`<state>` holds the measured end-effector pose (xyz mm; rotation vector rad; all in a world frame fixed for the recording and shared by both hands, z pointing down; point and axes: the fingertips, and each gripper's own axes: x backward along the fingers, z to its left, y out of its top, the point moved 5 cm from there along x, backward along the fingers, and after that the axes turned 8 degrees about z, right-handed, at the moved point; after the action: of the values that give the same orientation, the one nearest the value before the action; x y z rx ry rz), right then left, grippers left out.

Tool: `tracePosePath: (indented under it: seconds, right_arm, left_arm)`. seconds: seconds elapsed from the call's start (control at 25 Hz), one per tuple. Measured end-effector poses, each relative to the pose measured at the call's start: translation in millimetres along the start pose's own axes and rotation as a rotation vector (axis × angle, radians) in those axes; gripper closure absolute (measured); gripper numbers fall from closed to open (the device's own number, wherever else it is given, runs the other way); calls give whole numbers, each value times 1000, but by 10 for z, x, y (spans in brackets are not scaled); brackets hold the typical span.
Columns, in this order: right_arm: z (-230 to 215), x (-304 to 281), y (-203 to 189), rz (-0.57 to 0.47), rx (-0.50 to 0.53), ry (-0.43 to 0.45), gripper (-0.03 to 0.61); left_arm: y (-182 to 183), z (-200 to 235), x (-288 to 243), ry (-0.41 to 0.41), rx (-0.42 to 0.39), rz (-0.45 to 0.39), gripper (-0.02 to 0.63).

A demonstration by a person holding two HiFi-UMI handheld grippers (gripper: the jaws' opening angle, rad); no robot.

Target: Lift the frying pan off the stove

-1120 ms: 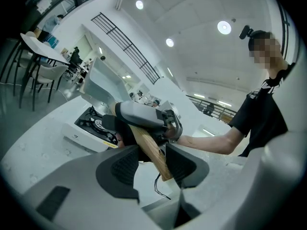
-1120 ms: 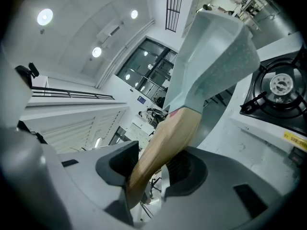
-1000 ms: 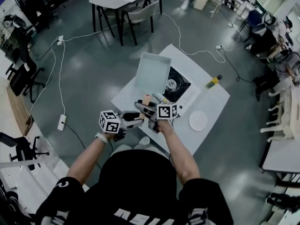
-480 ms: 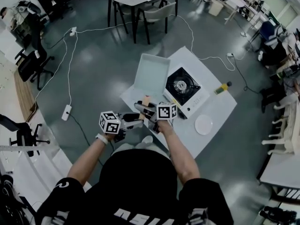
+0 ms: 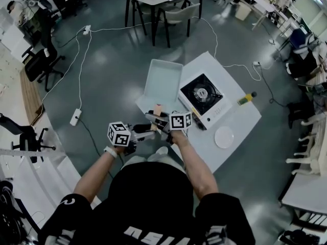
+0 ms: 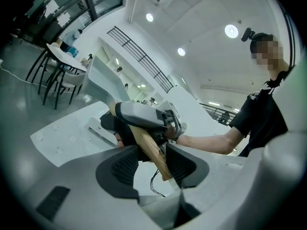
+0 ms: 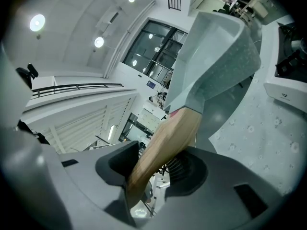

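No whole word can be read anywhere. The person's black shirt [image 5: 153,208] bears white block letters at the lower edge of the head view, cut off by the frame; they may spell "ASIA". The left cube [image 5: 119,134] and the right cube [image 5: 180,121] show black-and-white square code patterns, without letters or digits. The stove [image 7: 292,87] has a small dark mark on its white front, too small to read.

The frying pan [image 7: 216,56] looks like pale grey speckled coating, fairly matt, with a smooth light wooden handle [image 7: 168,143]. The stove [image 5: 202,95] top is glossy black with a white casing. The floor [image 5: 107,70], upper left, is shiny polished grey. The right gripper [image 7: 153,171] shell is matt grey plastic.
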<state>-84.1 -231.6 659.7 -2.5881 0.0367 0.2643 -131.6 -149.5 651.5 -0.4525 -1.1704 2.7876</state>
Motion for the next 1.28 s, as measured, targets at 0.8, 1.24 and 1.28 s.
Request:
tracePosePath:
  seconds: [0.8,1.24,1.28]
  right_arm:
    - [-100,-88,-91,56,-26,30,411]
    - [-121,-119,-108,66,-13,40,411]
    - [-122,-122,-113,67,-15,41,411]
  left_arm:
    - [-97,49,-3,17,53,-9,439]
    - [-124,65,-10,11,71,-3,439]
    - [-131,70,-9,11,71,-1,439]
